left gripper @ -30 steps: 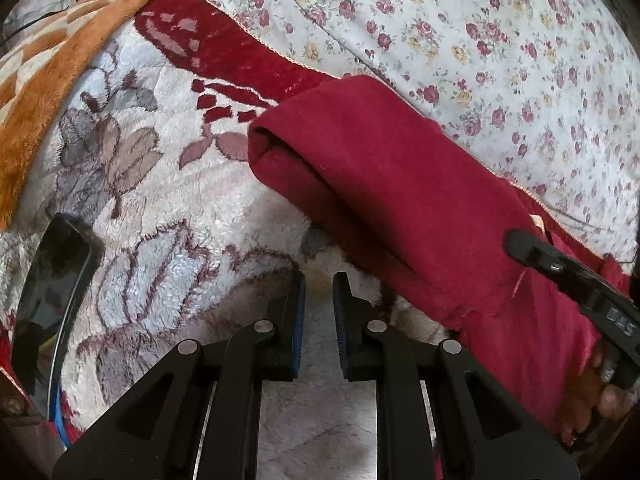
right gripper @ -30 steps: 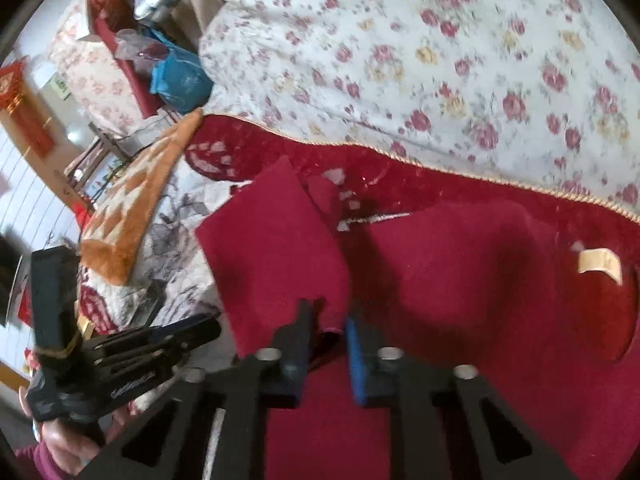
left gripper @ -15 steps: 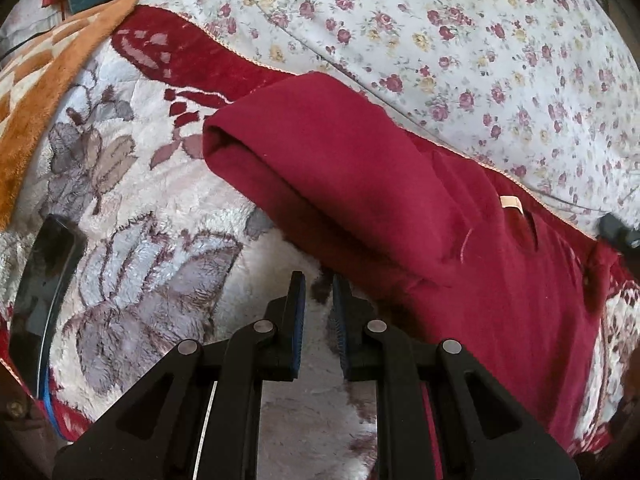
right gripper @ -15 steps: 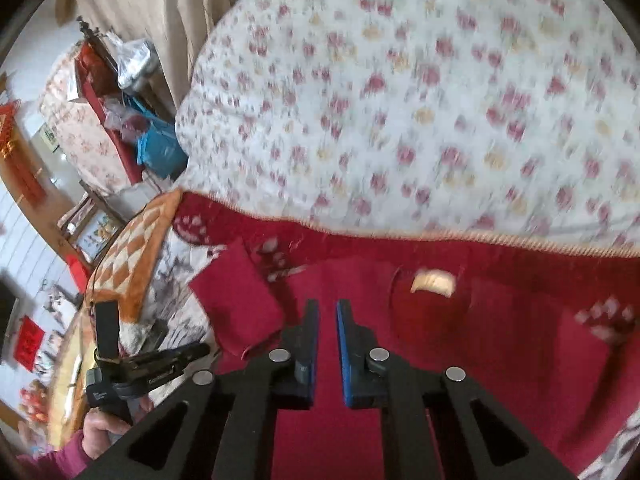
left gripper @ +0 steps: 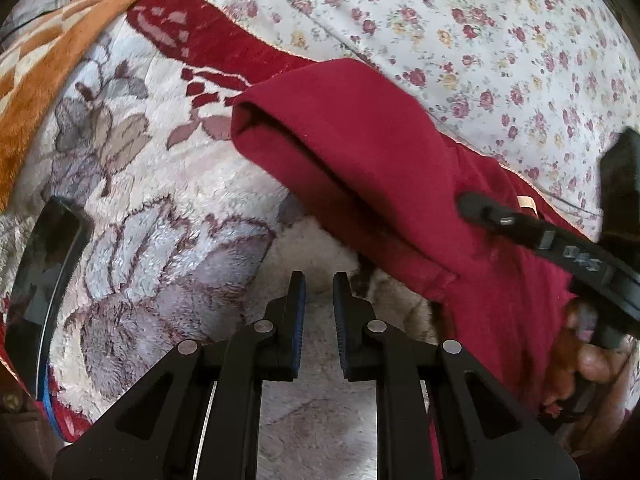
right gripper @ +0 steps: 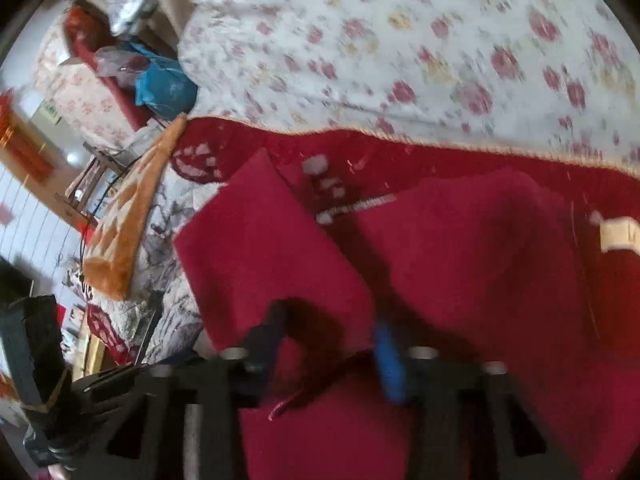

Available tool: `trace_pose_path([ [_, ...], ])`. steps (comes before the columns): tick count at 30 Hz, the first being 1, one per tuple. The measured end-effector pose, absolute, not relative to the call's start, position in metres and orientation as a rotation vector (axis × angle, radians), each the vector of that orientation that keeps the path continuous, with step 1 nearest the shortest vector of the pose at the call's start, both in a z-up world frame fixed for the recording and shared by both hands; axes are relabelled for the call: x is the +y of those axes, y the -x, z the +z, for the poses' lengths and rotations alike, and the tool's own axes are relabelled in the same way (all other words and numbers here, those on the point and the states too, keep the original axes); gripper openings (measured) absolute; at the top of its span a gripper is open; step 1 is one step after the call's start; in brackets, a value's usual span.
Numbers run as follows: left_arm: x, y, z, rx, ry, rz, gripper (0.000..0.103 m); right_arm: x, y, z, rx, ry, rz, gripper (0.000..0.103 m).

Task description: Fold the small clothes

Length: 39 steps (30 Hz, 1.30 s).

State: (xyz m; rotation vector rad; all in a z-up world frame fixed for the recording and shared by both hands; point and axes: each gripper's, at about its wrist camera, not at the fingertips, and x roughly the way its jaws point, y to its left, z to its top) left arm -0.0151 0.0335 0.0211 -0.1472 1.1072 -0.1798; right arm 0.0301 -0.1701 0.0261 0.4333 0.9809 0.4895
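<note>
Left gripper [left gripper: 320, 296] hangs low in my left wrist view, its jaws almost pressed together, with only a slim gap and nothing in it. It points down at a fluffy white blanket with a grey-mauve leaf pattern and a dark red border [left gripper: 160, 216].

At the far left of that view a dark, glossy flat slab [left gripper: 44, 276] lies on the blanket. Above it sits an orange-and-cream plush throw [left gripper: 48, 64]. Right of my left gripper, the dark red fleece garment [left gripper: 360, 152] lies across the blanket, reaching to a white quilt printed with small red and yellow flowers [left gripper: 480, 40]. Its folded sleeve runs toward the upper left with the cuff open. A small cream label [left gripper: 526, 204] shows at the neck, and just beside it a black finger of the other tool rests on the cloth. At the right edge a hand [left gripper: 592, 360] grips that tool's handle.

My right wrist view is blurred. A blue bag [right gripper: 164, 84] sits among clutter at upper left. The right gripper [right gripper: 330, 324] has its jaws spread, and the sleeve's lower edge lies between them. I cannot tell whether the pads touch it. The garment's body fills the right side.
</note>
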Motion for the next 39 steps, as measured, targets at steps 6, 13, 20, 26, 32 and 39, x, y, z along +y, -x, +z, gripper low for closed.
trace_pose_path([
  [6, 0.035, 0.021, 0.027, 1.094, 0.175, -0.169, 0.013, -0.200, -0.006, 0.076, 0.850, -0.421, 0.475, 0.005],
  [13, 0.024, 0.029, 0.036, 1.077, 0.168, -0.197, 0.025, -0.284, 0.040, 0.124, 0.748, -0.427, 0.357, 0.005],
  [20, 0.008, 0.034, 0.043, 1.042, 0.233, -0.257, 0.044, -0.393, 0.077, 0.118, 0.782, -0.456, 0.123, 0.005],
  [26, -0.015, 0.034, 0.034, 1.057, 0.129, -0.274, 0.044, -0.430, 0.078, 0.080, 0.929, -0.386, -0.036, 0.005],
  [32, -0.021, 0.021, 0.023, 1.054, 0.075, -0.267, 0.045, -0.400, 0.056, 0.087, 0.915, -0.273, -0.067, 0.037],
  [39, -0.013, 0.026, 0.023, 1.041, 0.032, -0.298, 0.045, -0.265, 0.013, 0.110, 0.920, -0.234, 0.375, 0.061],
])
